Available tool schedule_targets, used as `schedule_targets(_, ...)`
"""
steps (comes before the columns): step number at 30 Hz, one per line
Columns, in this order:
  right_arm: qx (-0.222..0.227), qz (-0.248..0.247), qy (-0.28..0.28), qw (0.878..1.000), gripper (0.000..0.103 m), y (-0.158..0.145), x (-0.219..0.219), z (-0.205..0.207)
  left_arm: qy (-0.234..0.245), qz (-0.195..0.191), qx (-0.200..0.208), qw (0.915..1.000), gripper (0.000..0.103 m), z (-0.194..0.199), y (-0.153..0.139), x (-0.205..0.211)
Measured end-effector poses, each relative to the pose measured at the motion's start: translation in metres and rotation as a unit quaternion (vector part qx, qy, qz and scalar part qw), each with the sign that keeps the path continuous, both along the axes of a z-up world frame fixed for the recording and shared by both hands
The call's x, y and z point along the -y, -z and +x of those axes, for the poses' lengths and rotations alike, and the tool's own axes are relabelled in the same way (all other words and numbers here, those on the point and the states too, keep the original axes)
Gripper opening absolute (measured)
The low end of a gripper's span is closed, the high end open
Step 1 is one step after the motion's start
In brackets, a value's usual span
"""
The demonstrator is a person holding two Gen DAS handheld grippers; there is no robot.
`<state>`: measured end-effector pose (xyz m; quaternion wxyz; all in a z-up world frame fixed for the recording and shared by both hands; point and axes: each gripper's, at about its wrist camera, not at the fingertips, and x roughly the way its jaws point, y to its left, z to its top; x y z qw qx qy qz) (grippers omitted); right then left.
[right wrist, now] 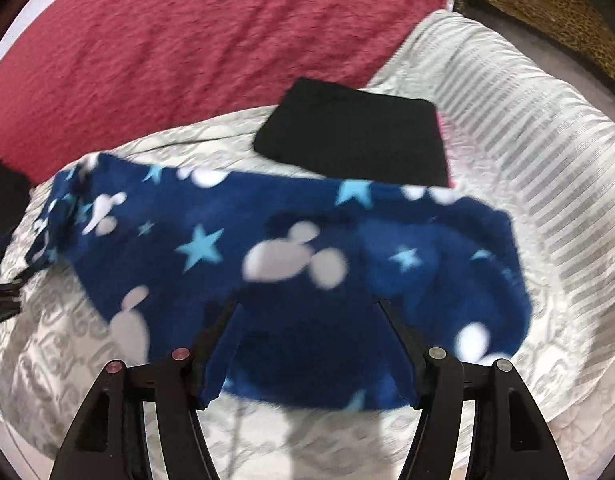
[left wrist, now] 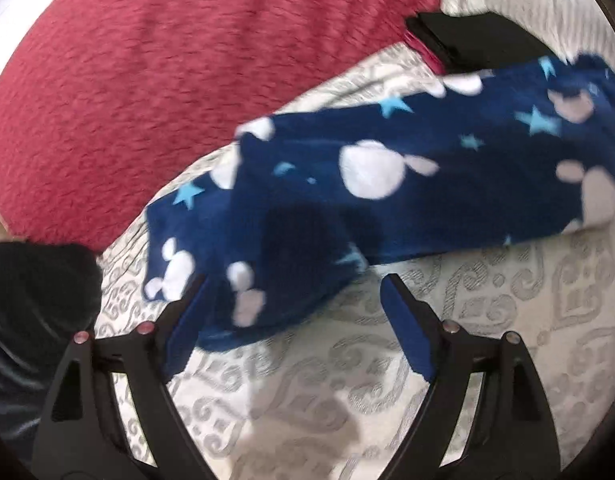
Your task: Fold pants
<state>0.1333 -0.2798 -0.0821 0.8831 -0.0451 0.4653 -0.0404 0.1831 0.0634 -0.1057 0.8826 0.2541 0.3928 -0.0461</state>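
Dark blue fleece pants (left wrist: 407, 168) printed with white mouse heads and light blue stars lie in a long band across the white patterned bedspread (left wrist: 507, 320). My left gripper (left wrist: 295, 280) is open over one end of the pants, its blue pads apart, and the fabric lies under its left finger. In the right wrist view the pants (right wrist: 227, 248) stretch from left to right. There my right gripper (right wrist: 306, 304) hovers open above the near edge, its fingers not pressing on the fabric. Both views are blurred.
A red blanket (right wrist: 207, 32) covers the far part of the bed. A folded black garment (right wrist: 355, 136) lies on something pink just beyond the pants. Leopard-print fabric (right wrist: 547, 12) sits at the far right. Dark clothing (left wrist: 31, 300) is at the left.
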Motion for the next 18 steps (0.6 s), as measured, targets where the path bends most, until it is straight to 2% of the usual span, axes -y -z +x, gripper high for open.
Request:
schedule_targets(1, 0.001, 0.001, -0.002, 1.000, 0.068, 0.003, -0.003, -0.006, 0.000, 0.018, 0.004, 0.9998, 0.085, 0.004, 0.008, 0.006)
schedule_targets(3, 0.000, 0.001, 0.000, 1.000, 0.068, 0.007, -0.004, -0.011, -0.005, 0.043, 0.006, 0.9991, 0.070, 0.017, 0.017, 0.011)
schedule_targets(5, -0.003, 0.003, 0.013, 1.000, 0.068, 0.011, 0.000, -0.005, -0.010, 0.025, -0.018, 0.9995, 0.010, 0.033, 0.016, 0.007)
schedule_targets(7, -0.004, 0.011, 0.038, 0.999, 0.068, 0.013, 0.010, -0.002, -0.034, -0.004, -0.030, 0.9990, 0.010, 0.049, 0.005, -0.007)
schedule_targets(11, -0.002, 0.036, 0.079, 0.996, 0.068, 0.012, 0.028, -0.001, -0.078, -0.022, 0.011, 0.9966, 0.010, 0.085, -0.044, -0.052)
schedule_targets(14, -0.003, 0.044, 0.091, 0.995, 0.068, 0.017, 0.034, 0.001, -0.138, -0.031, 0.034, 0.9893, 0.010, 0.125, -0.070, -0.093)
schedule_targets(16, -0.007, 0.048, 0.094, 0.994, 0.068, 0.022, 0.033, 0.003, -0.176, -0.045, 0.033, 0.9829, 0.012, 0.156, -0.074, -0.122)
schedule_targets(18, -0.013, 0.055, 0.090, 0.994, 0.068, 0.026, 0.031, 0.005, -0.219, -0.018, 0.031, 0.9751, 0.018, 0.186, -0.062, -0.145)
